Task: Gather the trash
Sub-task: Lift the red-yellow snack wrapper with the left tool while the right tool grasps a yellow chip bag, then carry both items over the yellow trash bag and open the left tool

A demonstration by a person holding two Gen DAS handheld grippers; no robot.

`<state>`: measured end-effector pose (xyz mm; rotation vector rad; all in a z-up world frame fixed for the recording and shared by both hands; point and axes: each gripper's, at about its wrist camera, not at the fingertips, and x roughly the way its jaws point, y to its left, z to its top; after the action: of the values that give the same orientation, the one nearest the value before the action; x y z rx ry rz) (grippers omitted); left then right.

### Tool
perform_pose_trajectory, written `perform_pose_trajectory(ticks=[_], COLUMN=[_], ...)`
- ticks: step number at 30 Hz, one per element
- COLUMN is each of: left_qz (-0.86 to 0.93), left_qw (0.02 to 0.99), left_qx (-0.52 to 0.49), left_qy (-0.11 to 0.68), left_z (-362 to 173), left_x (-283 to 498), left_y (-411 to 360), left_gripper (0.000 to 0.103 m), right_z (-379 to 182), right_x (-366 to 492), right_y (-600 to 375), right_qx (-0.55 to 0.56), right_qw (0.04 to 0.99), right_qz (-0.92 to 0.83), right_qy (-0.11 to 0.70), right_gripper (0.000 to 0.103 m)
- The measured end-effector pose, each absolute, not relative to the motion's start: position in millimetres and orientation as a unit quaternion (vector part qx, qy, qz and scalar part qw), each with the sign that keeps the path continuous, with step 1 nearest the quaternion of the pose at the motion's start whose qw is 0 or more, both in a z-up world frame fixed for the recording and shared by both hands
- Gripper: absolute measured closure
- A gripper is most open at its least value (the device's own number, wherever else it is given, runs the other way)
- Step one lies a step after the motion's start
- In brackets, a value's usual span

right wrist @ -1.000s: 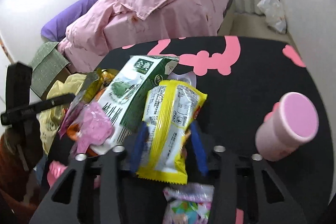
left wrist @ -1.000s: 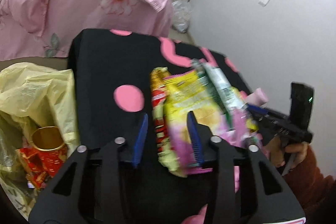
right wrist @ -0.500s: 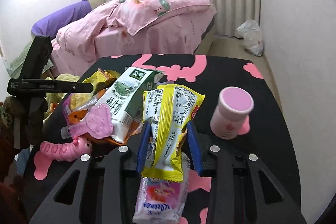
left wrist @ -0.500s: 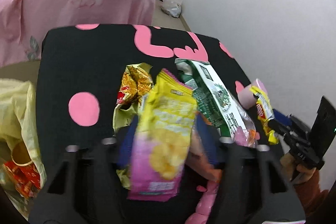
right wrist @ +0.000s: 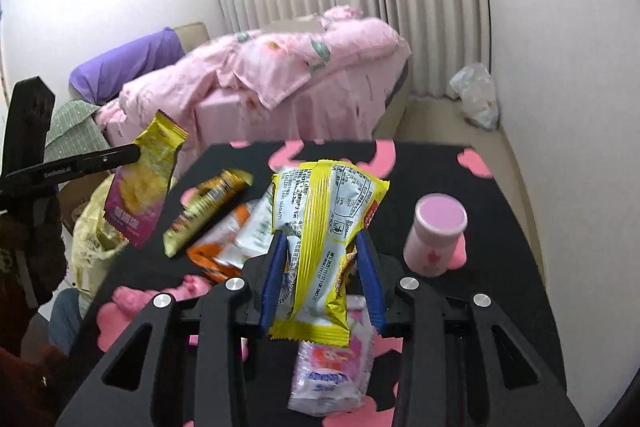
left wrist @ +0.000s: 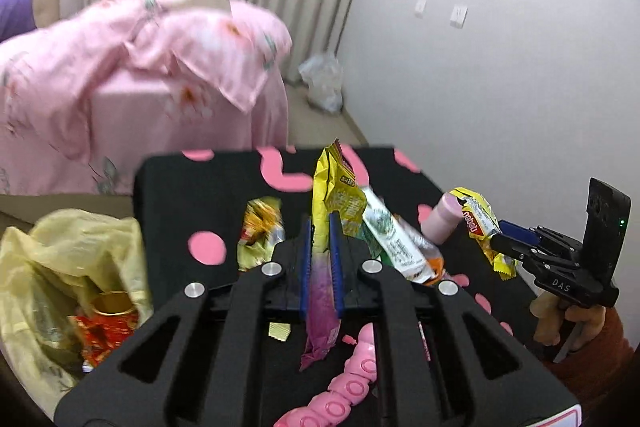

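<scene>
My left gripper (left wrist: 320, 223) has its jaws closing, and the blue pads press on a yellow and purple chip bag (left wrist: 338, 187) that stands upright between them, lifted off the table. In the right wrist view the same chip bag (right wrist: 138, 187) hangs from the left gripper (right wrist: 136, 153) above a yellow trash bag (right wrist: 90, 227). My right gripper (right wrist: 322, 239) is shut on a yellow and white wafer packet (right wrist: 332, 203), held above the black table (right wrist: 440, 167). The yellow trash bag (left wrist: 52, 267) lies open left of the table with a red and gold can inside.
More wrappers lie on the table: a green and white packet (left wrist: 392, 239), a gold one (right wrist: 208, 203), an orange one (right wrist: 216, 251), a white and pink pouch (right wrist: 332, 375). A pink cup (right wrist: 438, 235) stands at the right. A pink toy (left wrist: 352, 379) lies near. A pink-covered bed (left wrist: 140, 87) is behind.
The left gripper has closed on the chip bag and lifted it up off the table. The right gripper has risen and drawn back with the yellow packet still in it.
</scene>
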<state>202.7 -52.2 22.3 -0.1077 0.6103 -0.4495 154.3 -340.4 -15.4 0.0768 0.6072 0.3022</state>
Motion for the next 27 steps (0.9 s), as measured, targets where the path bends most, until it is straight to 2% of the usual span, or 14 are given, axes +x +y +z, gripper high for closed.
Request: perform_pose_trajectory(ticks=[9, 27], left_qz=[-0.165, -0.007], left_qw=[0.956, 0.968], left_qx=[-0.074, -0.151], left_qy=[0.233, 0.201], left_z=[54, 42], left_x=[157, 108], left_y=[-1, 149], left_gripper=[0.095, 0.095], right_z=[30, 55], right_x=[139, 154], right_y=[-292, -155], right_qx=[0.005, -0.046], right_qw=[0.95, 0.921], right_qz=[0.188, 0.297], right_qy=[0.251, 0.246], right_gripper=[0.069, 0.069])
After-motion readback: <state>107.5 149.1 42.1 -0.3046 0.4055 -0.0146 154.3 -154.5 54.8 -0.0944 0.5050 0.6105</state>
